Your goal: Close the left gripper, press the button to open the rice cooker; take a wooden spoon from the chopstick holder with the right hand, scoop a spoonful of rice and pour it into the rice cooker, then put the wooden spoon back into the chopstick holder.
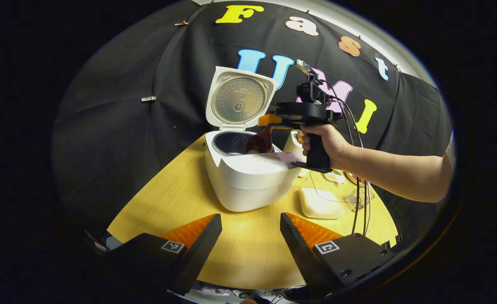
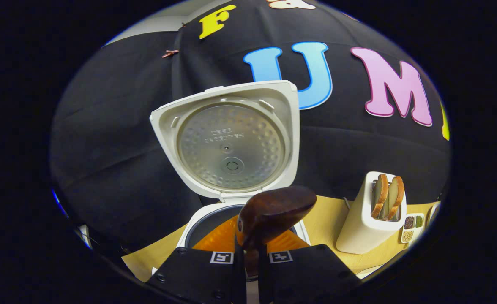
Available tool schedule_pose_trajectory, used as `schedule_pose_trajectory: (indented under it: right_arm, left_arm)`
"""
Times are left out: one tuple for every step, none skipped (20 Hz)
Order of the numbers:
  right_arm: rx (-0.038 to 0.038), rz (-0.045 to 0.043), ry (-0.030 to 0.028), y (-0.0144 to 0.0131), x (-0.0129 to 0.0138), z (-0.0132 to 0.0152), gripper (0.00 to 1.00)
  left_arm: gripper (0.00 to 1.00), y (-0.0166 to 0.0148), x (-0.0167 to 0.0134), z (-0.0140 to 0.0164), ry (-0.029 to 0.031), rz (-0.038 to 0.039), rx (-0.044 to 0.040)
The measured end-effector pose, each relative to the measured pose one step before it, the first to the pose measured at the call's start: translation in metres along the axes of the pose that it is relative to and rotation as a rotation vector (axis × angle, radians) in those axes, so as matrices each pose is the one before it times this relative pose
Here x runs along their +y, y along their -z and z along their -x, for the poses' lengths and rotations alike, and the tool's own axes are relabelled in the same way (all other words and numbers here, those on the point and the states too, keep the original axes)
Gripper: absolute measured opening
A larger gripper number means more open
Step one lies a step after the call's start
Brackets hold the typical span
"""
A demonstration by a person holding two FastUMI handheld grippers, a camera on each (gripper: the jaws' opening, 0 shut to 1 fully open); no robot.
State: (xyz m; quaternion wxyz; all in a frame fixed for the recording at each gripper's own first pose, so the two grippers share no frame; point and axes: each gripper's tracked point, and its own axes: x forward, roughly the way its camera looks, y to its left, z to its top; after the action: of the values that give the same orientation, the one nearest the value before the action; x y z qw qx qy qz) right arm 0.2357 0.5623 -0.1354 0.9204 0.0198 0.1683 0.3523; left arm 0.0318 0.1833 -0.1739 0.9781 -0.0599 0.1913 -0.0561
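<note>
Black cloth wall; wooden table. White rice cooker is set on it, lid raised upright; embossed lid text too small to be read. Right gripper, held level in a hand, is clamped on the wooden spoon, bowl over the pot. Left gripper is spread apart, nothing held, before the cooker.

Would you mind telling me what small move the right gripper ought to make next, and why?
Probably tip the wooden spoon over so that any rice drops into the pot. The rice cooker has its lid up, and the right gripper, shut on the handle, holds the bowl just above the opening.
</note>
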Motion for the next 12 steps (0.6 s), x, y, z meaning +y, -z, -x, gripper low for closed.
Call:
schedule_pose_trajectory:
  right_arm:
    - [-0.01065, 0.04037, -0.02054, -0.00198, 0.00608, -0.0001, 0.16]
    - [-0.00354, 0.04183, -0.03053, 0.00009, 0.0088, 0.00138, 0.16]
    - [-0.00064, 0.03338, -0.02444, 0.00053, 0.008, 0.00094, 0.16]
    - [0.00107, 0.0354, -0.0158, 0.00209, 0.00496, 0.00015, 0.16]
    - [0.00371, 0.03699, -0.01248, 0.00149, 0.00404, -0.00047, 0.16]
    - [0.00447, 0.03692, -0.00384, 0.00371, 0.00273, 0.00023, 0.16]
    - [-0.00475, 0.02967, -0.00473, -0.00035, 0.00342, 0.0006, 0.16]
    - [-0.00999, 0.02414, -0.00781, -0.00214, 0.00284, 0.0009, 0.16]
    - [-0.0086, 0.01621, -0.00804, -0.0029, 0.00465, 0.00328, 0.16]
    - [0.0004, 0.00978, -0.00269, 0.00004, 0.0022, 0.00146, 0.16]
    - [0.00541, 0.00444, 0.00532, 0.00141, -0.00006, -0.00048, 0.15]
    - [0.00547, -0.00225, 0.01208, 0.00021, -0.00182, 0.00007, 0.16]
  left_arm:
    - [0.96, 0.00002, -0.00101, -0.00001, 0.00051, 0.00073, -0.001]
    - [0.96, 0.00054, 0.00066, -0.00021, -0.00219, 0.00433, 0.00123]
    - [0.96, 0.00202, 0.00125, 0.00146, -0.00166, 0.00647, 0.00149]
    - [0.96, 0.00189, 0.00094, 0.00059, -0.00296, 0.00698, 0.00223]
    - [0.96, 0.00226, 0.00115, 0.00067, -0.00459, 0.00165, 0.00298]
    - [0.96, 0.00344, 0.0003, 0.00188, -0.00715, -0.0135, 0.00513]
    - [0.95, 0.00041, 0.00073, 0.00152, -0.00767, -0.02343, 0.00277]
    - [0.96, -0.00321, 0.00039, 0.00134, -0.00658, -0.0238, -0.0071]
    - [0.96, -0.00266, -0.00025, 0.00159, 0.00053, -0.01719, -0.01236]
    - [0.98, -0.00125, -0.00176, -0.00049, 0.00612, -0.00768, -0.007]
    - [0.96, -0.00028, -0.0027, -0.00114, 0.00782, -0.00165, 0.001]
    - [0.96, 0.0005, -0.00241, -0.00088, 0.00492, -0.00155, 0.00002]
